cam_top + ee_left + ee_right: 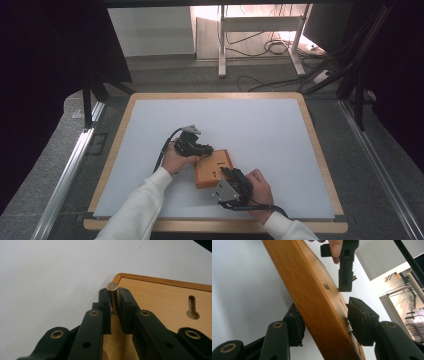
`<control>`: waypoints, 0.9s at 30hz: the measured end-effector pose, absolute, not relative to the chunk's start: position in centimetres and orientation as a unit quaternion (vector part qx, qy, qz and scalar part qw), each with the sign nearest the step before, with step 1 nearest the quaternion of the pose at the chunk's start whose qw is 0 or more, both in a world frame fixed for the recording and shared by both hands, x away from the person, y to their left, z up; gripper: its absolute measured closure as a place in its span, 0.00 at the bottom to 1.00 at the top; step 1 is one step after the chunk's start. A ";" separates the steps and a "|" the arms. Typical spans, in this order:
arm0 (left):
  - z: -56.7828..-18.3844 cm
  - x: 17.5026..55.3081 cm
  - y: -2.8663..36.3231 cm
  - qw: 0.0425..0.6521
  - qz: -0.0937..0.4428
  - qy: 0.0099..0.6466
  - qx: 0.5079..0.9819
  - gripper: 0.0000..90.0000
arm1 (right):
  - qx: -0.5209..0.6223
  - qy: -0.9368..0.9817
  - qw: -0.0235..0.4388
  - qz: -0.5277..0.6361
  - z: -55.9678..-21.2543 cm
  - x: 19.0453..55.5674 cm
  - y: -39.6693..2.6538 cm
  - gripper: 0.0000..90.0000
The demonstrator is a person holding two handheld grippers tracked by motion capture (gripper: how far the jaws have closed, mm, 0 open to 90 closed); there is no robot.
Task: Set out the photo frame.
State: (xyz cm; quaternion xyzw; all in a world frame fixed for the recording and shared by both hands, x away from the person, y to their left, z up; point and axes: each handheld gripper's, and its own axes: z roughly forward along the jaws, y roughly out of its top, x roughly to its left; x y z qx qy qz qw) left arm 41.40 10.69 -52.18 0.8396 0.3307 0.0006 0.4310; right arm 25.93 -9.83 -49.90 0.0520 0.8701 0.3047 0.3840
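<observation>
The left gripper (pixel 114 302) fingers clamp the upright pin (pixel 112 296) between them; the right gripper (pixel 324 320) fingers straddle the board (pixel 317 302) edge, not yet pinching.

Worktop (pixel 260 125) evenly, brightly lit; surroundings dark. Glare beyond the far edge. Near the fingers (pixel 105 305), focus is soft.

Both grippers, left gripper (pixel 204 148) and right gripper (pixel 226 173), meet the wooden block (pixel 213 168).
</observation>
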 end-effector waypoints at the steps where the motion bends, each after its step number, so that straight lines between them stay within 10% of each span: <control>1: -52.1 41.4 10.7 0.431 0.002 0.330 0.840 0.90 | 0.052 0.870 0.383 0.308 -49.8 26.0 -9.9 0.56; 12: -50.6 40.3 13.6 0.447 0.037 0.358 0.819 0.46 | 0.046 0.869 0.385 0.307 -49.0 26.4 -9.9 0.61; 27: -51.0 36.0 18.7 0.440 0.077 0.360 0.819 0.35 | 0.046 0.873 0.375 0.308 -48.5 26.8 -10.0 0.62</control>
